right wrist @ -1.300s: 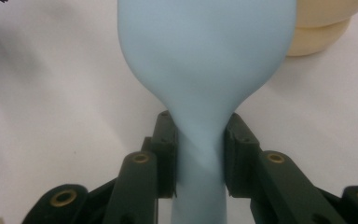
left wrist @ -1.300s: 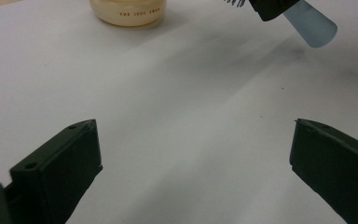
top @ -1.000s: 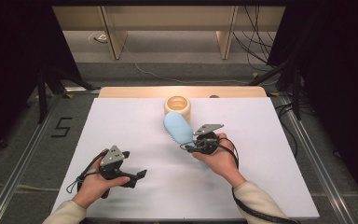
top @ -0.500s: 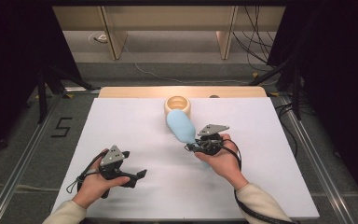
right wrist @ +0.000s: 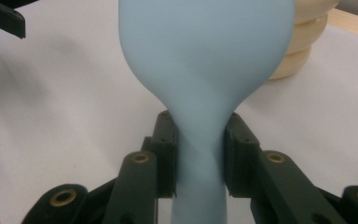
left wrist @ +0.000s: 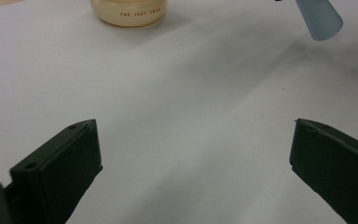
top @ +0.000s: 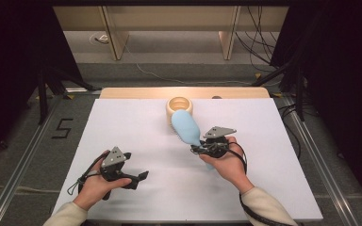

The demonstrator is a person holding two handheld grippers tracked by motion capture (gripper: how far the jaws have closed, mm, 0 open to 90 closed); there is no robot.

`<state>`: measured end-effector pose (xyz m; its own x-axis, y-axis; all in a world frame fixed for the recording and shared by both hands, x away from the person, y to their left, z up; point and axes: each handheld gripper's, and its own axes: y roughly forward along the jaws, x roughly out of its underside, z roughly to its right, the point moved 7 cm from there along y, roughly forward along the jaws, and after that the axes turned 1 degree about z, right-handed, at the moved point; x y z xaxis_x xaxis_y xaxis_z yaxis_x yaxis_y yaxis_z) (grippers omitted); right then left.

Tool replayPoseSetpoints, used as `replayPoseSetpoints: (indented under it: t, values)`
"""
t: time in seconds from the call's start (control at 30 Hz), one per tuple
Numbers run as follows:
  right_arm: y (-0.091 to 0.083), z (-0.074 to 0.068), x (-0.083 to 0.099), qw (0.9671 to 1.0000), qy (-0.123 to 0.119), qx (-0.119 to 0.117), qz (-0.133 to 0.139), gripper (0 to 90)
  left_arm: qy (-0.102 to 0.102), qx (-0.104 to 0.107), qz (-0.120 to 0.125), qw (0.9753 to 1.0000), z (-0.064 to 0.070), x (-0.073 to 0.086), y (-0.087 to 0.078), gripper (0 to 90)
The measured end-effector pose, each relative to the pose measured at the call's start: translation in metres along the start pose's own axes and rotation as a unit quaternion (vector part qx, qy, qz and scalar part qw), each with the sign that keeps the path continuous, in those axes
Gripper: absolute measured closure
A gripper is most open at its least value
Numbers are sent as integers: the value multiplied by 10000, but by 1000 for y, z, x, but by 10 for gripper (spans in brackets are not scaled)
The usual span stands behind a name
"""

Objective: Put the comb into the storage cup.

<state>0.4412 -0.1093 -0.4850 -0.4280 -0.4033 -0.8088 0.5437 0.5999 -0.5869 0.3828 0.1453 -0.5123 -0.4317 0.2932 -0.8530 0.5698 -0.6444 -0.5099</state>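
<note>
White sheeting is covering the table (top: 122, 122), and at about eight o'clock on it the person's left hand (top: 96, 183) is holding the left gripper (top: 141, 176) low over the surface, its black tips pointing toward three o'clock. Seen from the left gripper view, its jaws are standing spread wide apart with bare white surface lying between them and nothing in their grasp; the cream ring-shaped holder (left wrist: 128, 11) is showing at twelve o'clock in that view, and the pale blue handle end is hanging in at one o'clock. Moving rightward across the table, the cream ring-shaped holder (top: 179, 107) is sitting near the far edge at twelve o'clock, just in front of the wooden strip (top: 136, 92). Touching or overlapping its near side in the high view, the light blue brush (top: 185, 126) is slanting from the holder toward four o'clock, bristles showing along its lower edge. Farther right, at about four o'clock, the right hand (top: 228, 162) is carrying the right gripper (top: 199, 147), whose jaws are pinching the brush at its narrow neck. In the right gripper view the two black pads are pressing against both sides of the light blue brush (right wrist: 205, 70), its broad head rising to twelve o'clock and the cream holder (right wrist: 303, 44) sitting behind it at two o'clock.
</note>
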Motion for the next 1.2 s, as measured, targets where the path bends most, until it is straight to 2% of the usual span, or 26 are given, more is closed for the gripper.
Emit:
replayPoseSetpoints:
  t: [0.3, 0.53, 0.97, 1.2]
  values:
    - [-4, -1, -1, 9998, 36, 28, 178, 704, -52, 39, 71, 10000, 2, -3, 1, 18]
    - [-4, -2, 0, 9996, 69, 60, 272, 704, -113, 9, 236, 9997, 2, -13, 3, 19]
    - [-5, -3, -1, 9991, 141, 85, 398, 704, -195, 59, 506, 9985, 5, -43, 17, 23]
    - [-8, -3, -3, 9985, 99, 98, 537, 704, -318, 173, 670, 9971, 10, -69, 30, 30]
